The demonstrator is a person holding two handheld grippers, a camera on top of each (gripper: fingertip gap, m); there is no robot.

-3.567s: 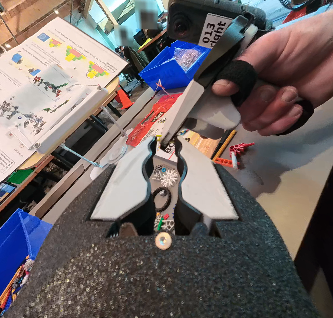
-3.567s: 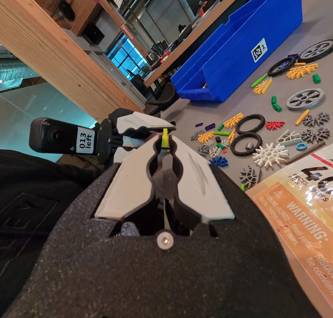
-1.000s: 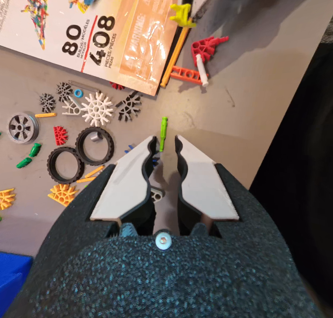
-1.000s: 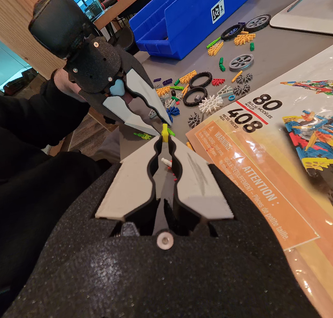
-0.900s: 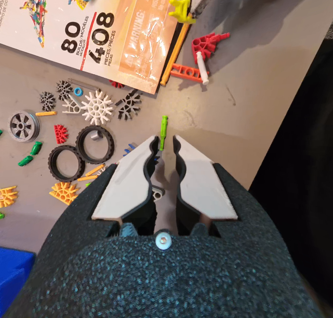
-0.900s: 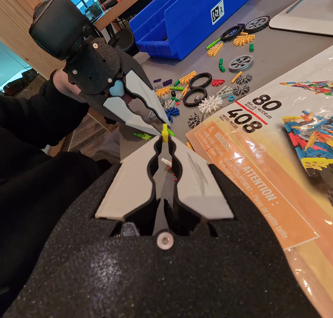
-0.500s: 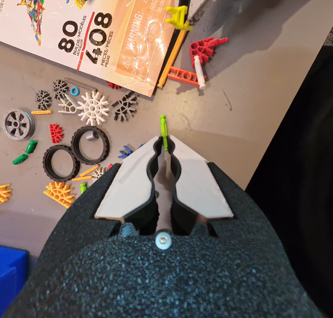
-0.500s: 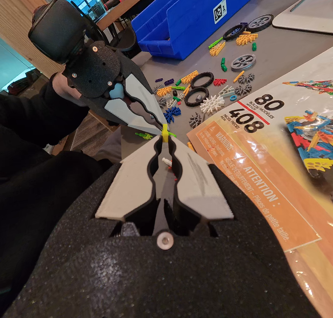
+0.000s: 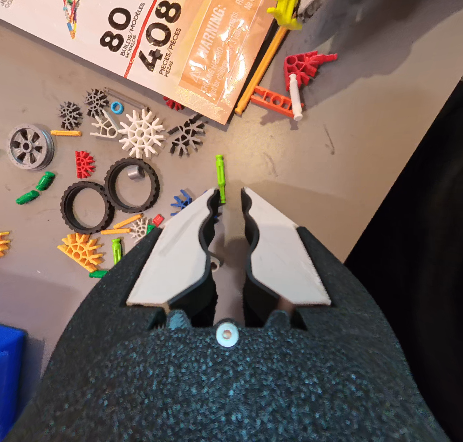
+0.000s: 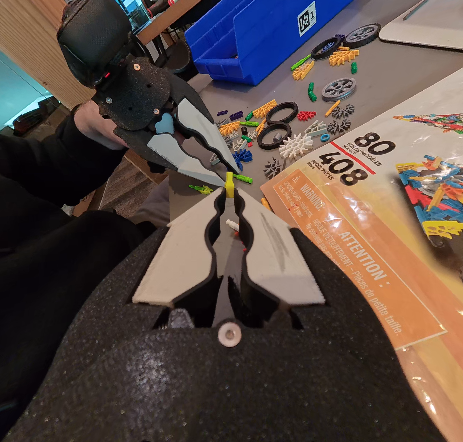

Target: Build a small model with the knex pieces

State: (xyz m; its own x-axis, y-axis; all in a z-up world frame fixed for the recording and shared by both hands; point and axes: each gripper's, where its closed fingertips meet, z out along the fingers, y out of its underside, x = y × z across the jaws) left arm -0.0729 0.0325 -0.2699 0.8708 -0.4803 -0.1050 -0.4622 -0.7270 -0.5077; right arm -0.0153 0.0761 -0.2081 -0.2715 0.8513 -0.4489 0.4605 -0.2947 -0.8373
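My left gripper (image 9: 230,191) is open and hovers low over the grey table (image 9: 300,167). A light green rod (image 9: 220,177) lies on the table, its near end just beside the left fingertip (image 9: 213,194). My right gripper (image 10: 229,192) is shut on a small yellow connector (image 10: 229,182) and holds it above the table. In the right wrist view the left gripper (image 10: 229,178) points down at the green rod (image 10: 241,178), jaws apart. The yellow connector also shows at the top of the left wrist view (image 9: 285,9).
A plastic bag of parts (image 9: 175,41) lies beyond the rod. Left of it are a white snowflake connector (image 9: 141,135), two black tyres (image 9: 132,184) and a grey wheel (image 9: 30,147). A blue bin (image 10: 263,41) stands behind. The table edge (image 9: 375,199) runs close on the right. The tips of one gripper are about 10 cm away from the tips of the other. About 15 cm separates my left fingertips from the grey wheel (image 9: 30,147). Seen from the right wrist view (image 10: 338,89) as well.
The left gripper came down from beside the right gripper to the table, closed around the green rod half a second ago, and has opened again. The right gripper stays shut on the yellow connector.
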